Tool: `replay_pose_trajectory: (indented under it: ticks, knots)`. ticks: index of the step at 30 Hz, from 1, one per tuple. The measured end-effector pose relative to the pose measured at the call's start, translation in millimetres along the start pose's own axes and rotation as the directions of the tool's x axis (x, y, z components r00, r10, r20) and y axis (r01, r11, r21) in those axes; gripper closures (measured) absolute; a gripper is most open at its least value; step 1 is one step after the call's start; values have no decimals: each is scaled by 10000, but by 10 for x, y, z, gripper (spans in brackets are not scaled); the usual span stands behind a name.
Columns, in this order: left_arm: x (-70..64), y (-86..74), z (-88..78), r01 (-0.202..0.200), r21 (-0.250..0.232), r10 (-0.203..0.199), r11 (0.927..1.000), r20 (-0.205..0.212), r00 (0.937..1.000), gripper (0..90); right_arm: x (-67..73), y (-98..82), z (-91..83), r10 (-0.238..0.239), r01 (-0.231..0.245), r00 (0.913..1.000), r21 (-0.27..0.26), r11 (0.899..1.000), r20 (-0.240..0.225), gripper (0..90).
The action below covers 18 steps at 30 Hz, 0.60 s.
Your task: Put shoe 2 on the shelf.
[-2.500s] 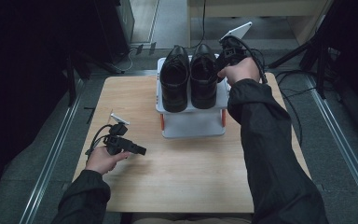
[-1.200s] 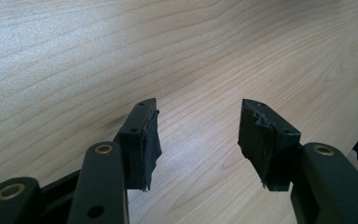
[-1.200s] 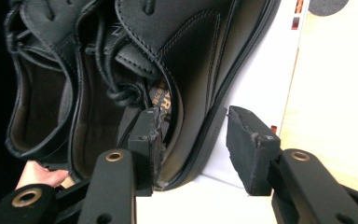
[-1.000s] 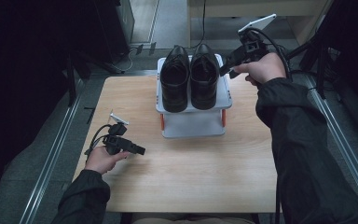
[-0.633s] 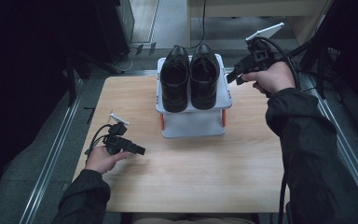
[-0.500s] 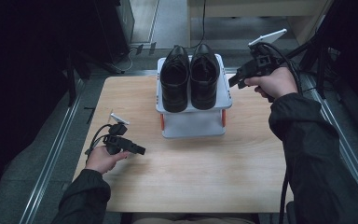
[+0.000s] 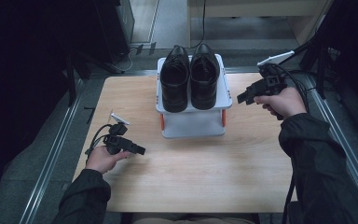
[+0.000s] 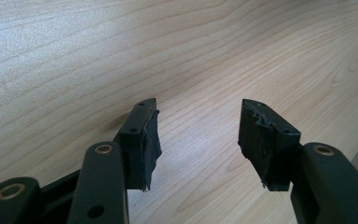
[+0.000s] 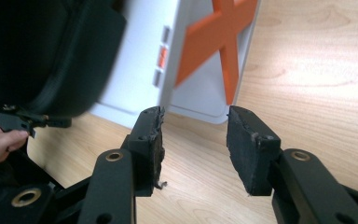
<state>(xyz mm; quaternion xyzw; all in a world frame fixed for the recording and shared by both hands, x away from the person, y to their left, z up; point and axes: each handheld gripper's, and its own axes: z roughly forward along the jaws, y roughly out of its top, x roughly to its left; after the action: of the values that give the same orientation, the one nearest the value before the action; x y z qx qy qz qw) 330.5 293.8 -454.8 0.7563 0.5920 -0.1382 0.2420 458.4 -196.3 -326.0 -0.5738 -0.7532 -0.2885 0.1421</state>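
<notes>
1. a pair of black leather shoes is set side by side on top of a small white shoe rack, which stands at the far middle of the wooden table; the toes point towards the person.
2. the right gripper is held just to the right of the rack, at about the height of its top shelf, with nothing between its jaws; in the right gripper view the jaws are seen apart, aimed at the rack's white side panel and its orange cross brace, with one shoe's dark heel at the upper left.
3. the left gripper is rested on the table well to the left of the rack and nearer the person; its jaws are also apart and empty, over bare wood.
4. the shoes look already placed, so little seems left to be done.
5. risk is judged to lie beside the rack: if the right gripper were swung inward, the light rack could be knocked or tipped and the shoes slid off its shelf.
6. the right gripper's trailing cable could be snagged on the rack's corner.
</notes>
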Motion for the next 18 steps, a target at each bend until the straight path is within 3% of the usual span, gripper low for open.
replay_pose_trajectory:
  ticks: [12,18]
  knots:
    - [13,-1,-6,-7,-6,7,10000,-47,10000,471,-206,-353,316,-165,171,9993,152,9997,-347,557]
    - [15,2,-7,-67,-21,67,10000,-52,10000,470,-295,-512,466,-223,232,9993,307,9993,-288,556]
